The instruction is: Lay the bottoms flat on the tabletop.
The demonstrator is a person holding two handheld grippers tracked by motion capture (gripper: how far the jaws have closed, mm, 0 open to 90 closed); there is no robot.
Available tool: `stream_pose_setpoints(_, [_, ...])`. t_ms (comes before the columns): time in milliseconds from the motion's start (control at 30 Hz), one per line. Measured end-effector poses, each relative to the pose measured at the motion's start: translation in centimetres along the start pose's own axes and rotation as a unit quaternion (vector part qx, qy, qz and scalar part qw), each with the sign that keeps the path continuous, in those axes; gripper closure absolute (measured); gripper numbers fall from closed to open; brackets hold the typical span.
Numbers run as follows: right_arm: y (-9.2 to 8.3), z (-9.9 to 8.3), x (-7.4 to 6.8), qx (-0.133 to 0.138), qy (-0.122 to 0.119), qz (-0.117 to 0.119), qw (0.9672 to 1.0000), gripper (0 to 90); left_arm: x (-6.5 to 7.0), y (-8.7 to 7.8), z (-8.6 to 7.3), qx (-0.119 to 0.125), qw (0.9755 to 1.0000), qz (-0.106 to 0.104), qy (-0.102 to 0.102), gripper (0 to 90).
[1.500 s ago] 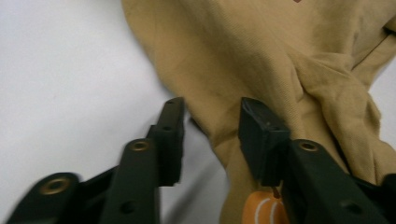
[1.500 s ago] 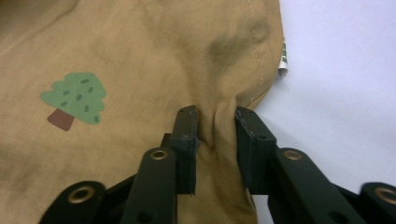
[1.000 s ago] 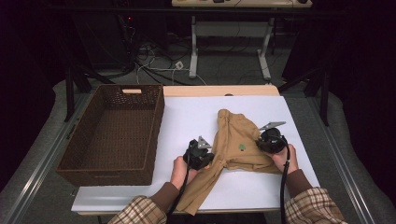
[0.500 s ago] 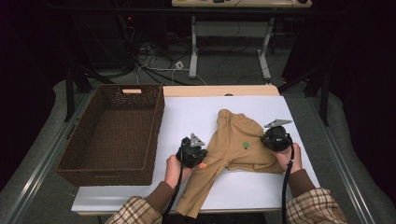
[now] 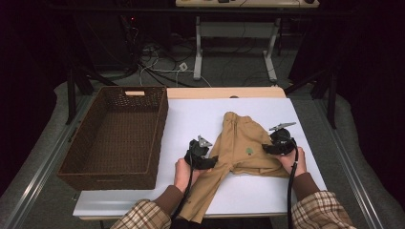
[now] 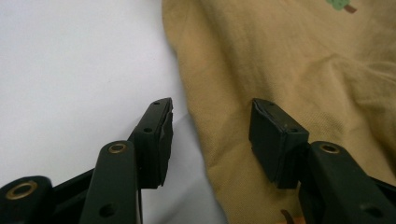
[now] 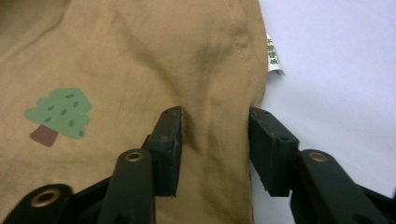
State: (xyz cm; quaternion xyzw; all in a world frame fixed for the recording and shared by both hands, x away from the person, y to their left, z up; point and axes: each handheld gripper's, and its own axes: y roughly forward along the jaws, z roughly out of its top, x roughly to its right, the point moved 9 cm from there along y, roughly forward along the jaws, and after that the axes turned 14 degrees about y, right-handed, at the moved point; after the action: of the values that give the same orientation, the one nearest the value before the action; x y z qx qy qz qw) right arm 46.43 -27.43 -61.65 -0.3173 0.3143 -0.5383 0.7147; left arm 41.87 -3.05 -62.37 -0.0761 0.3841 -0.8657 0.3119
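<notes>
White tabletop (image 5: 200,124) carries everything: a brown wicker basket (image 5: 114,138) at nine o'clock and tan trousers (image 5: 241,148) lying flat just right of centre, waistband toward twelve, one leg trailing off the near edge at six. A small green tree print (image 5: 249,151) sits on the cloth, and a care label (image 7: 274,58) pokes out past the right hem.

Both grippers flank the trousers. The left gripper (image 5: 203,155) is at the cloth's nine o'clock edge; its jaws have just been opening and now stand apart, one pad (image 6: 161,140) over bare table, the other over fabric, the hem loose between them. The right gripper (image 5: 279,143) is at three o'clock; its jaws have also just been opening, and they straddle a raised fold of cloth near the seam without pinching it.

Judging from here, the risk is that the released cloth slides: the dangling leg may drag the trousers toward six. Closing again this shallowly could catch one layer alone, or pin the fold crooked, so any lift toward the basket would let it sag.
</notes>
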Motion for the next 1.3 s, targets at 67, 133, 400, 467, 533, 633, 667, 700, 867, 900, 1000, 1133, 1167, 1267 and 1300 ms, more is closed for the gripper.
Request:
stream_pose_setpoints(67, [0.0,0.0,-0.1,0.0,0.002,0.008,1.0,62.4,0.2,0.0,0.0,0.006,1.0,0.0,0.001,57.5])
stream_pose_setpoints(133, [0.0,0.0,-0.2,0.001,0.004,0.013,0.9999,67.5,0.5,-0.1,0.0,0.012,0.9999,-0.005,0.004,64.2])
stream_pose_setpoints(400, [-0.1,0.1,-0.7,0.015,-0.012,0.017,0.9997,83.1,0.8,-0.2,0.0,0.021,0.9996,-0.015,0.011,87.8])
stream_pose_setpoints(467, [-0.2,0.1,-0.8,0.019,-0.017,0.019,0.9995,83.8,0.7,-0.4,0.0,0.021,0.9997,-0.01,0.011,88.2])
stream_pose_setpoints(533, [-0.4,0.2,-1.0,0.025,-0.015,0.022,0.9993,84.0,0.4,-0.7,0.1,0.025,0.9996,-0.002,0.011,88.4])
stream_pose_setpoints(633, [-0.8,0.4,-1.4,0.035,-0.019,0.024,0.9989,84.2,-0.3,-1.8,0.3,0.033,0.9993,0.015,0.01,88.5])
stream_pose_setpoints(667, [-0.9,0.5,-1.5,0.039,-0.02,0.026,0.9987,84.2,-0.5,-2.3,0.4,0.038,0.999,0.023,0.009,88.5])
stream_pose_setpoints(700, [-1.1,0.6,-1.7,0.043,-0.022,0.027,0.9984,84.3,-0.7,-2.6,0.5,0.041,0.9988,0.026,0.01,88.5])
stream_pose_setpoints(867, [-2.2,1.3,-2.6,0.068,-0.027,0.029,0.9969,84.7,-1.7,-5.4,1.4,0.069,0.9955,0.064,0.016,88.7])
stream_pose_setpoints(900, [-2.6,1.6,-2.5,0.074,-0.03,0.024,0.9965,84.7,-1.8,-5.8,1.6,0.073,0.9948,0.068,0.019,88.7])
stream_pose_setpoints(1000, [-3.1,1.8,-2.0,0.077,-0.023,0.021,0.9966,84.8,-1.6,-6.7,2.0,0.079,0.9936,0.072,0.036,88.6])
stream_pose_setpoints(1133, [-2.4,0.9,-1.4,0.041,-0.03,0.003,0.9987,84.8,-0.3,-5.4,1.5,0.046,0.9966,0.039,0.055,87.9])
stream_pose_setpoints(1167, [-2.0,0.7,-1.3,0.032,-0.033,-0.003,0.9989,84.8,-0.1,-4.9,1.3,0.037,0.9972,0.034,0.056,87.6])
stream_pose_setpoints(1267, [-0.8,-0.3,-0.9,-0.003,-0.037,-0.009,0.9993,83.7,0.1,-3.9,0.6,0.019,0.9984,0.014,0.051,81.6])
stream_pose_setpoints(1300, [-0.6,-0.4,-0.9,-0.007,-0.039,-0.01,0.9992,82.4,0.0,-3.8,0.6,0.02,0.9985,0.011,0.05,78.7])
